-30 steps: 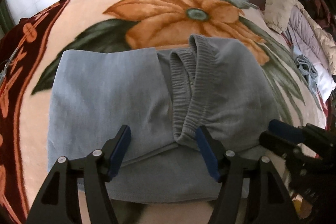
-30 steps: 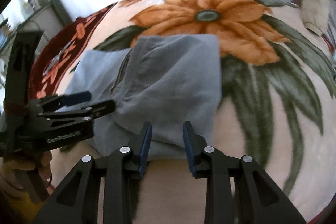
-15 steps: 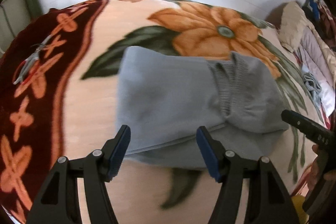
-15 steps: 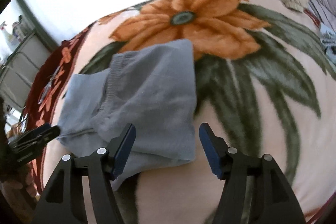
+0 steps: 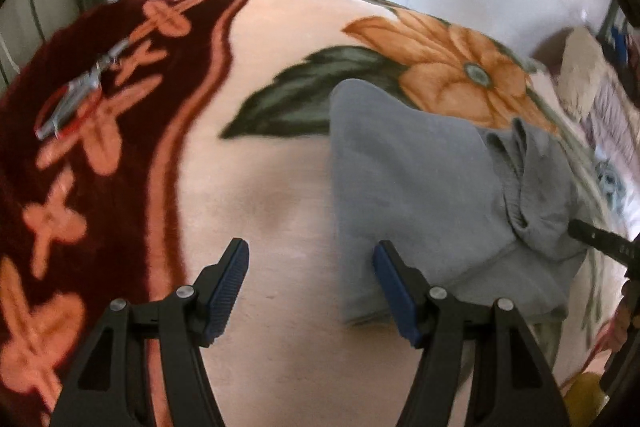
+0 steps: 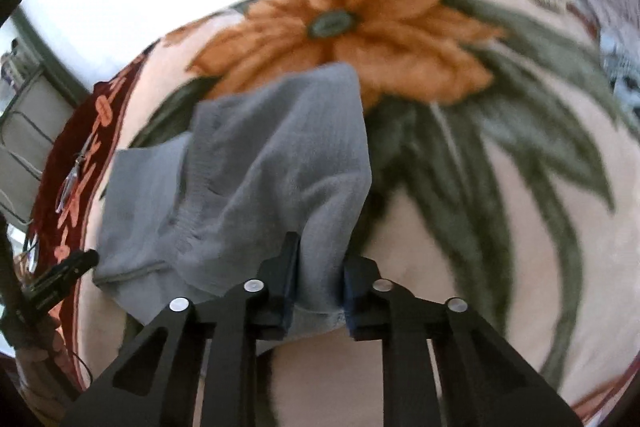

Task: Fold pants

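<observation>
Spread over the bed, a plush blanket with a dark red border on its left side and a big orange flower gives us a soft, wide place to work, and the grey pants lie on it already folded into a compact bundle, partly covering the flower's green leaf. On the far left of the blanket we see a pair of pliers with red handles resting on the red border, well apart from the cloth. Our left hand-held gripper hangs with its blue pads wide apart and nothing between them, over bare blanket just beside the bundle's left edge; we judge it free to take that edge or to smooth the fold. Further right, the ribbed waistband sits on top of the bundle. Our right hand-held gripper is closing, and its pads already pinch the near right corner of the pants, we think so that the bundle can be lifted or turned over. The left wrist view shows the pliers clearly, the open pads, and only the right tool's black tip at the edge; the right wrist view alone shows the pinch on the cloth and the long green leaves to the right.
</observation>
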